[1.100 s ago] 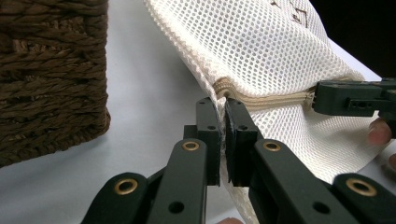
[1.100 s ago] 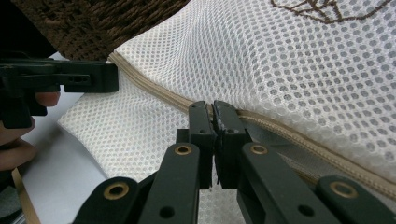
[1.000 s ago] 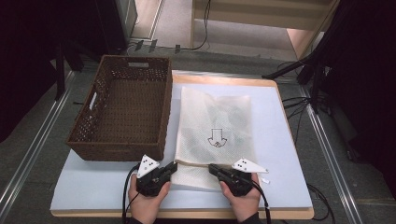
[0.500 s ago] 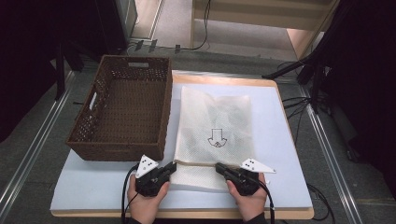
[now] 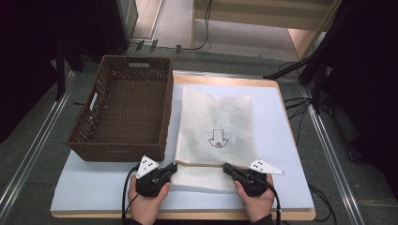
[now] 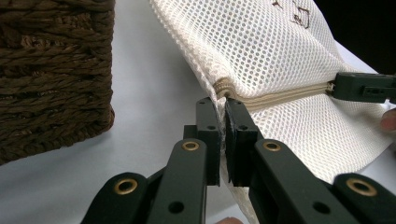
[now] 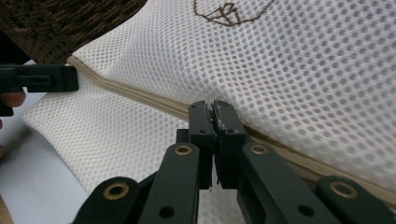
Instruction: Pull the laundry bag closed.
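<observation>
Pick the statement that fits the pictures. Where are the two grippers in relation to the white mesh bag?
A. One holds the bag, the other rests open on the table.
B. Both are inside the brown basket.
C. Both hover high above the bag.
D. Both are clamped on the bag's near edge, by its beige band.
D: the left gripper and right gripper each have jaws shut on the mesh bag at its beige band, beside the basket.

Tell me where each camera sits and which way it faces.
High view: above the person's side, looking forward and down at the table, basket, mesh bag; both hands show.
Left gripper view: on the left gripper, along its jaws shut on the bag's zipper edge.
Right gripper view: on the right gripper, likewise.
Shared: each gripper view shows the other gripper on that zipper.
</observation>
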`<state>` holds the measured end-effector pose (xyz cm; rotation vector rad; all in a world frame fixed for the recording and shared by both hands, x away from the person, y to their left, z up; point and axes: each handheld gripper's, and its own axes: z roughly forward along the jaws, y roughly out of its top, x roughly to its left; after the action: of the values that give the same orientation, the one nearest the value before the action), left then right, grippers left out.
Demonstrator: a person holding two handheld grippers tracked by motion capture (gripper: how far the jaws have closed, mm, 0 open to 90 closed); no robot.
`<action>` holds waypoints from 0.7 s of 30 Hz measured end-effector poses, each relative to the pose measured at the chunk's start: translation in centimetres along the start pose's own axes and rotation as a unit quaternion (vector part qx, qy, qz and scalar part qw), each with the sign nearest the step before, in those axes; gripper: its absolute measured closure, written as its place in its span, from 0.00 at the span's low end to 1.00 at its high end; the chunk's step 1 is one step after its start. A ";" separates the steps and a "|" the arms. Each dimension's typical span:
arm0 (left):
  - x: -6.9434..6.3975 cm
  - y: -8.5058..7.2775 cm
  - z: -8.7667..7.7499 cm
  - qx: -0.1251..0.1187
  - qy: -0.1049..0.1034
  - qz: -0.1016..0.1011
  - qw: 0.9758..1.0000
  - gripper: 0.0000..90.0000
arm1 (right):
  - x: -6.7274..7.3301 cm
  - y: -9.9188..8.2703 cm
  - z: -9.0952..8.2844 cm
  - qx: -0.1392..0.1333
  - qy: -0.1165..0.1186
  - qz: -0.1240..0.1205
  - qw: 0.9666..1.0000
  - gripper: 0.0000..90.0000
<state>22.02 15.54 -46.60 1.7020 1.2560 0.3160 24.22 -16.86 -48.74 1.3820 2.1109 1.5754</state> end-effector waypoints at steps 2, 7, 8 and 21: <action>0.0 0.0 0.0 0.000 -0.001 -0.001 1.000 0.96 | -0.3 0.0 -0.3 0.000 -0.002 0.005 1.000 0.98; 0.0 0.0 0.0 0.001 -0.001 0.000 1.000 0.96 | -0.8 -0.1 -0.8 -0.004 -0.006 0.005 1.000 0.98; 0.1 0.0 0.0 0.001 -0.001 -0.001 1.000 0.96 | -0.9 -0.1 -0.9 -0.002 -0.008 0.002 1.000 0.98; 0.1 0.0 0.0 0.002 0.000 0.000 1.000 0.96 | -2.7 -0.4 -2.7 -0.007 -0.028 0.012 1.000 0.98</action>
<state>22.07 15.60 -46.66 1.7047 1.2581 0.3131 23.87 -20.68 -48.98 1.4354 2.0549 1.5375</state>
